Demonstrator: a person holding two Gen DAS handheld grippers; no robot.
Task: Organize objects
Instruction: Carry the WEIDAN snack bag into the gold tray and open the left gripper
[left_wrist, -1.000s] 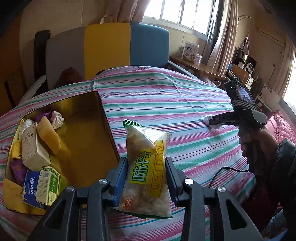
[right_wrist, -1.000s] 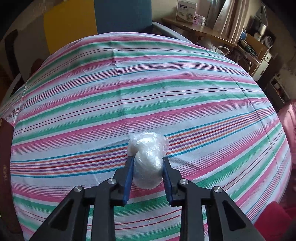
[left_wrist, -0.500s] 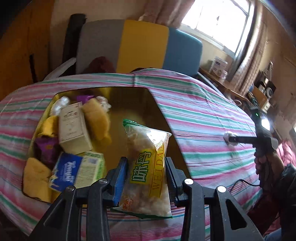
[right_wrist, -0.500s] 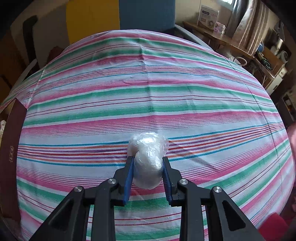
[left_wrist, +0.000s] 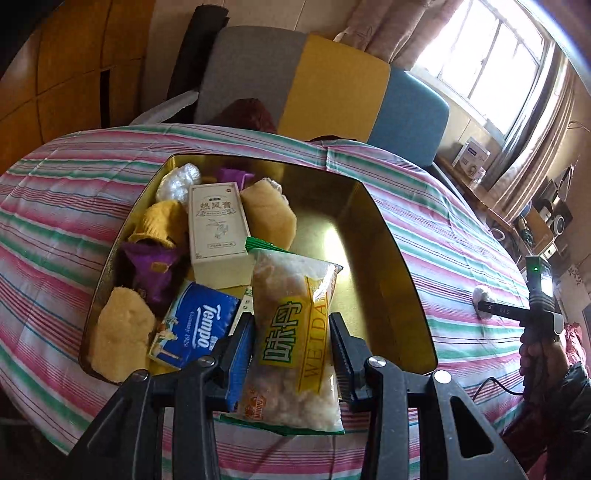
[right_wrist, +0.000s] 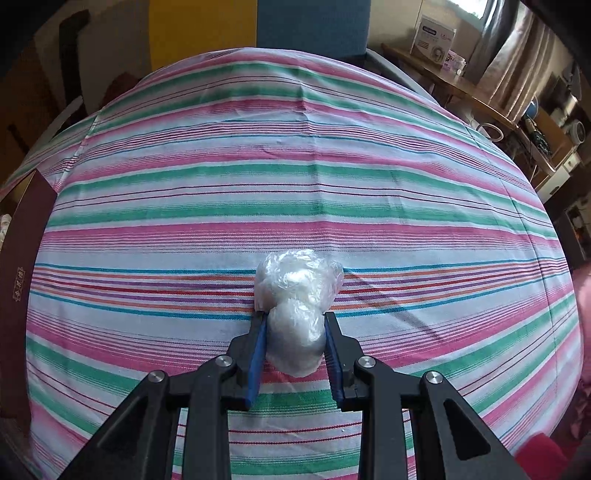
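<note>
the left gripper (left_wrist: 291, 332) clamps a clear snack bag (left_wrist: 295, 325) above the gold tin (left_wrist: 402, 258), which holds a tissue pack (left_wrist: 195, 325) and a beige box (left_wrist: 216, 232).

A bright window (left_wrist: 487, 62) with curtains (left_wrist: 535, 155) lights a wood-panelled room — grey, yellow and blue headboard (left_wrist: 332, 88), cluttered desk (right_wrist: 480, 96).

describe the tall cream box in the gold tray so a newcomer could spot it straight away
On the striped tablecloth sits a gold tray full of items. Its left half holds soft yellow and purple bundles; the cream box lies among them, above the blue Tempo pack. It alone is rigid, pale, with printed Chinese characters.
</note>
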